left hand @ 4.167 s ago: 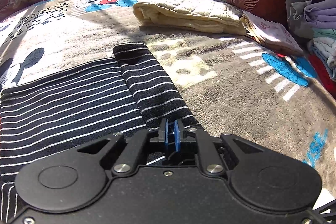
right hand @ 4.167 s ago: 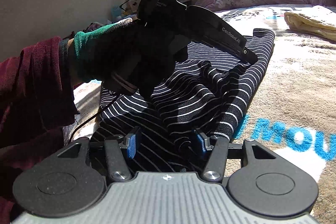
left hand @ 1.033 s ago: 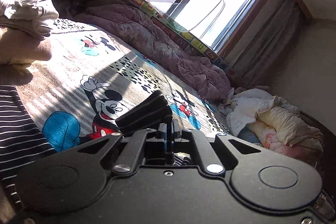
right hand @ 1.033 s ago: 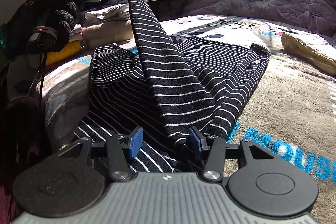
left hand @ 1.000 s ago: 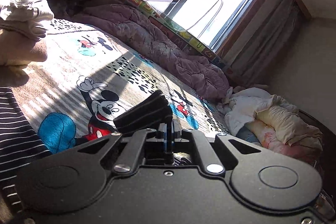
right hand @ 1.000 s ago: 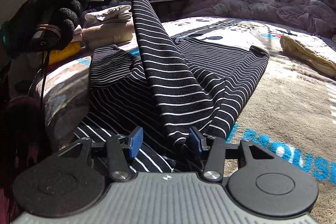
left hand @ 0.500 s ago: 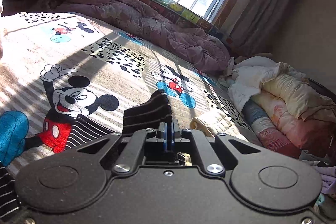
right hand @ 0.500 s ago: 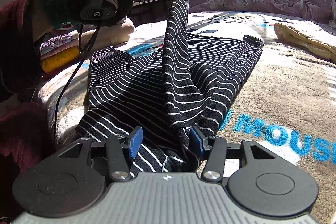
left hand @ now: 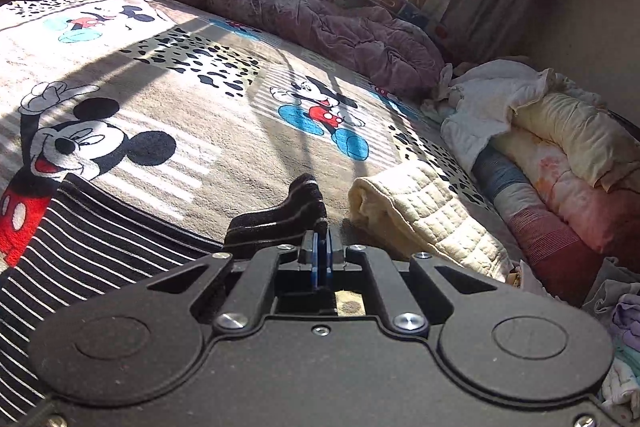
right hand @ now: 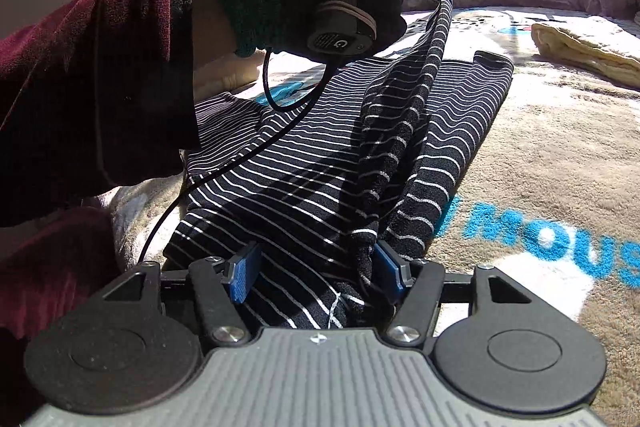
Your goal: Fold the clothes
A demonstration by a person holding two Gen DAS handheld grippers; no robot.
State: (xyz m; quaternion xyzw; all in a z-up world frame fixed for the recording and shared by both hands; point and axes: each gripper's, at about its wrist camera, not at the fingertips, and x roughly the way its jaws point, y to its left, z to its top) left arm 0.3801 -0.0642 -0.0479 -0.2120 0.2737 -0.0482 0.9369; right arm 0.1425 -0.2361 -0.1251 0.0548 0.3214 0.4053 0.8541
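Striped top (right hand: 320, 163) on bed (right hand: 560, 147), edge pinched w/ left hand-held gripper (left hand: 322, 255). Right hand-held gripper (right hand: 316, 273) opening, cloth lying between its pads.

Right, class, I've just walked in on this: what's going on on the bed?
A person is folding a striped top on a cartoon blanket. The left gripper is shut on one end of the top, holding it up in the air. The right gripper sits low at the near edge, its jaws opening with fabric between them. A cream cloth lies folded nearby.
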